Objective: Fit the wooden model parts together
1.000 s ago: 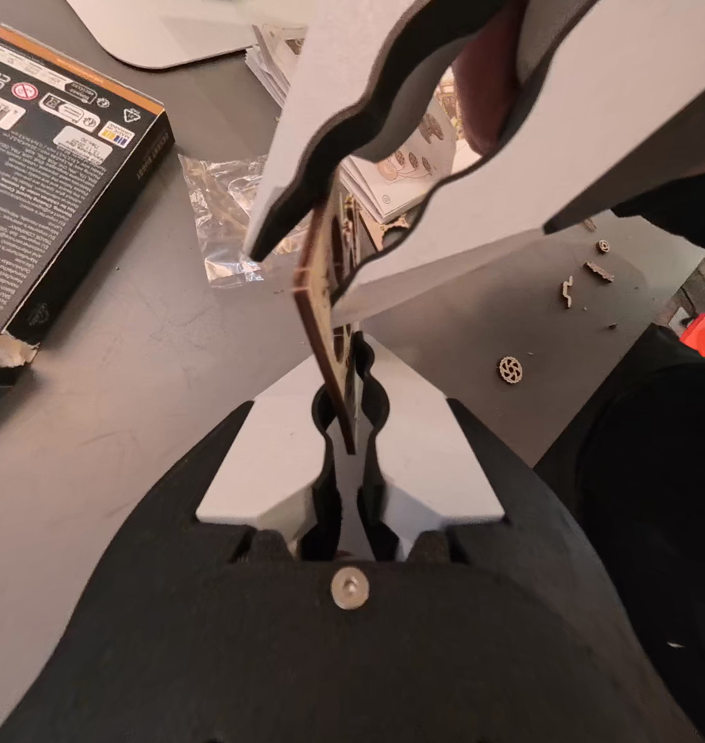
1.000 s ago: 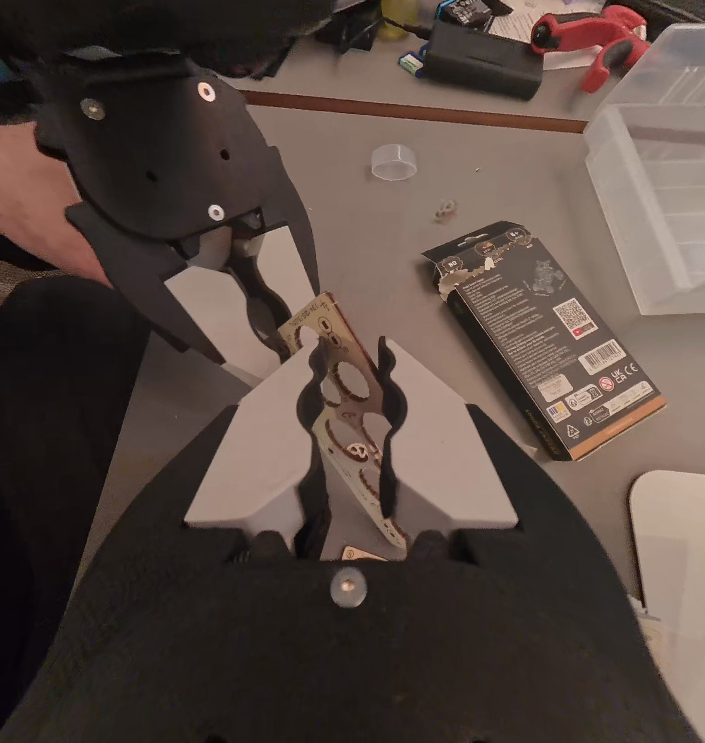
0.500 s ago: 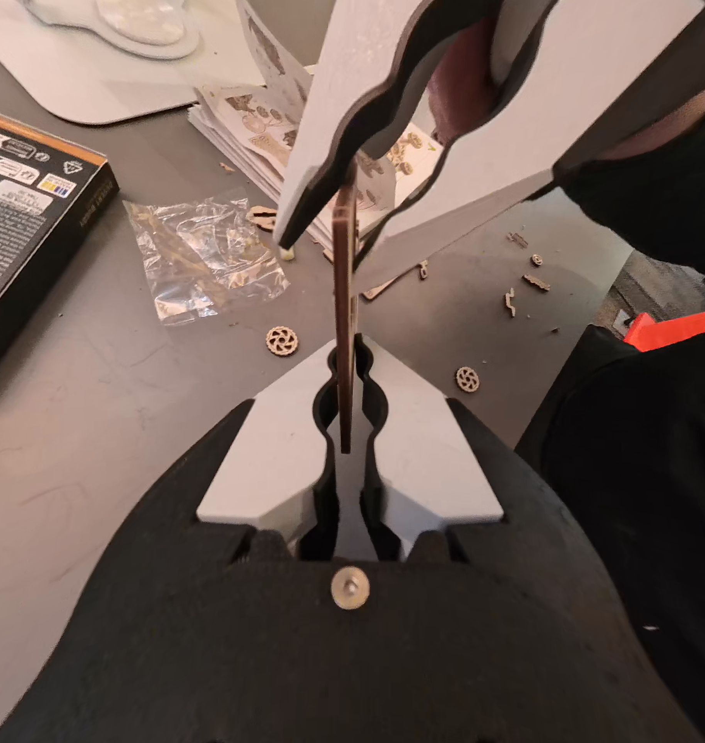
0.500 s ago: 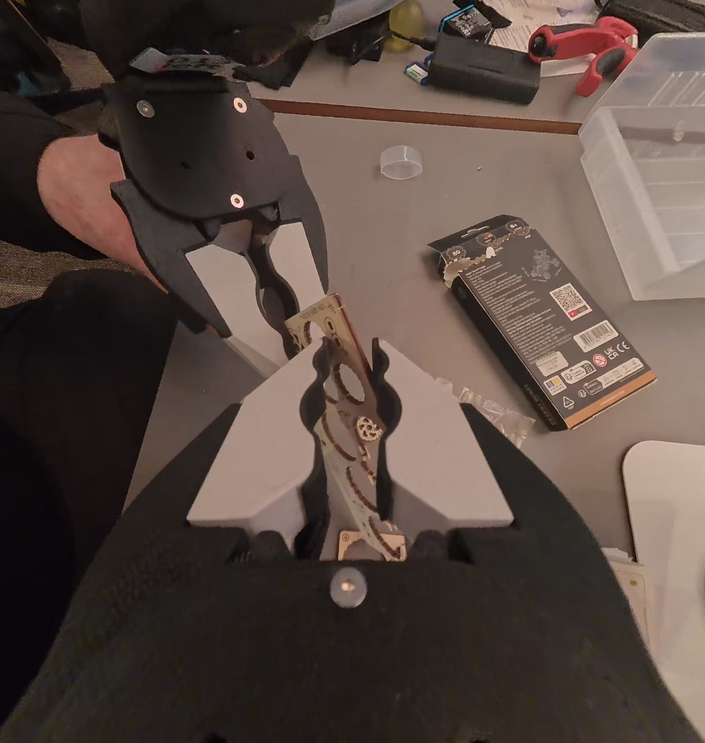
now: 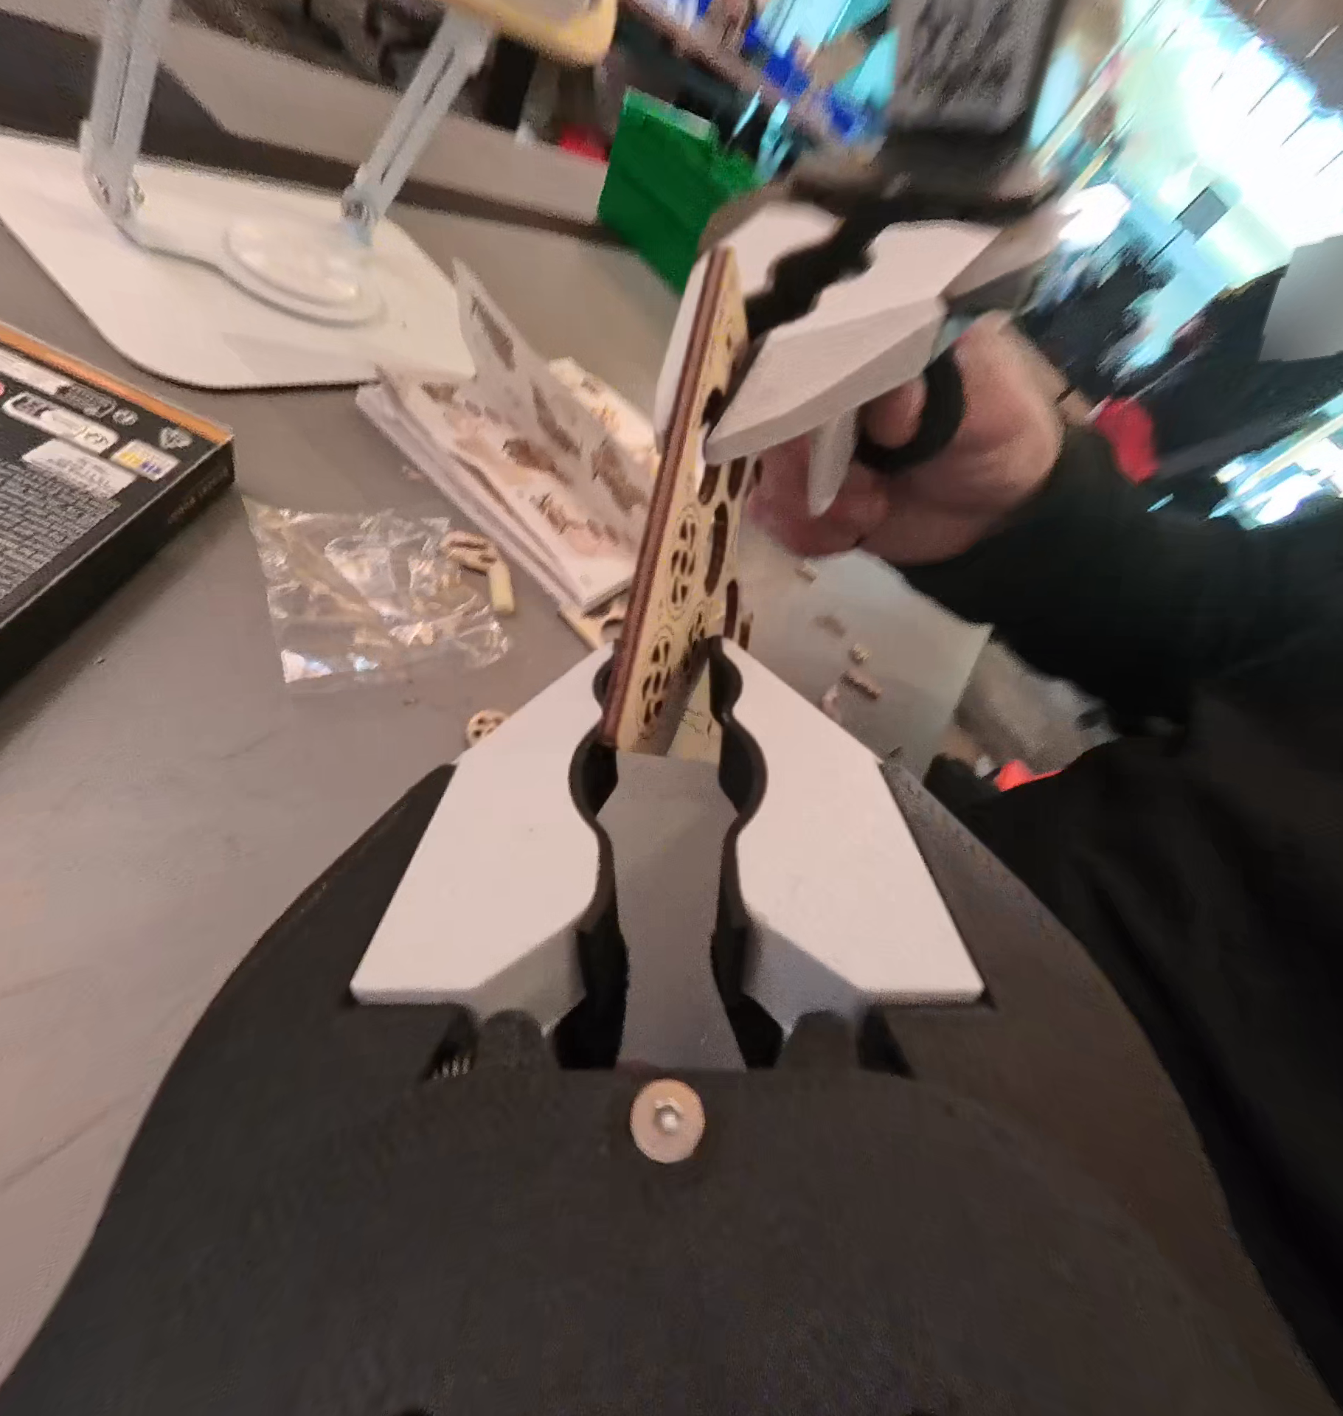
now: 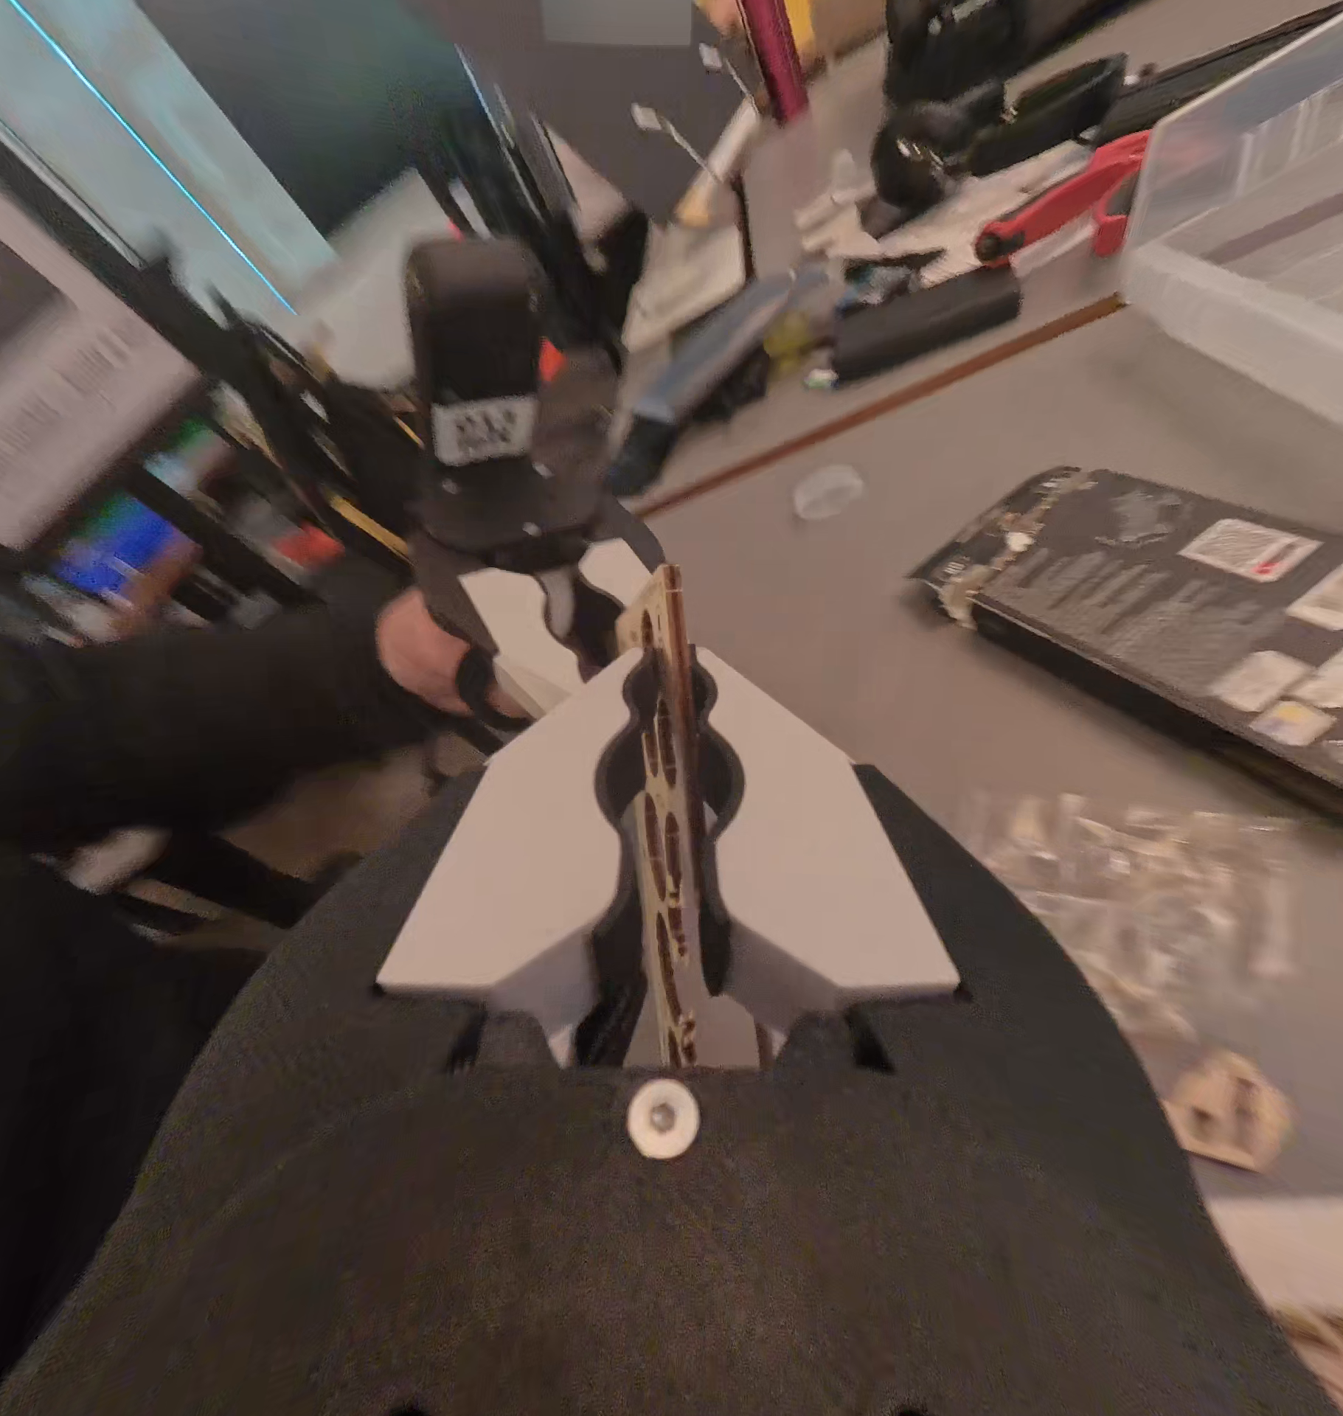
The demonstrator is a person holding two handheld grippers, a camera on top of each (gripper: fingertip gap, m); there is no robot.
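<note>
Both grippers meet on one thin laser-cut plywood sheet of model parts (image 5: 691, 536), which stands on edge in the air above the grey tabletop (image 5: 116, 804). In the right wrist view the right gripper (image 6: 672, 667) has its white fingers drawn in close on the sheet, which runs the whole length of the gap between them, so I judge it the main hold. The left gripper (image 5: 656, 674) has the sheet's lower corner between its fingertips, but the jaws stand partly apart with a plain gap behind, and I cannot tell whether the tips are truly pinching. Of the rest, going down in size: a white lamp base (image 5: 193, 306) sits at the far left edge of the tabletop, a black cardboard kit box (image 5: 55, 498) lies near the left edge, a stapled instruction booklet (image 5: 515, 475) lies beyond the sheet, a crumpled clear plastic bag (image 5: 369, 605) lies between box and booklet, and a small wooden gear (image 5: 486, 724) lies just beside the left fingertips. To do this step well, I would keep the right grip firm and steady, use the left fingertips to press on a single cut piece, not the frame, and work low above the tabletop so that a freed part cannot drop far or bounce away.
</note>
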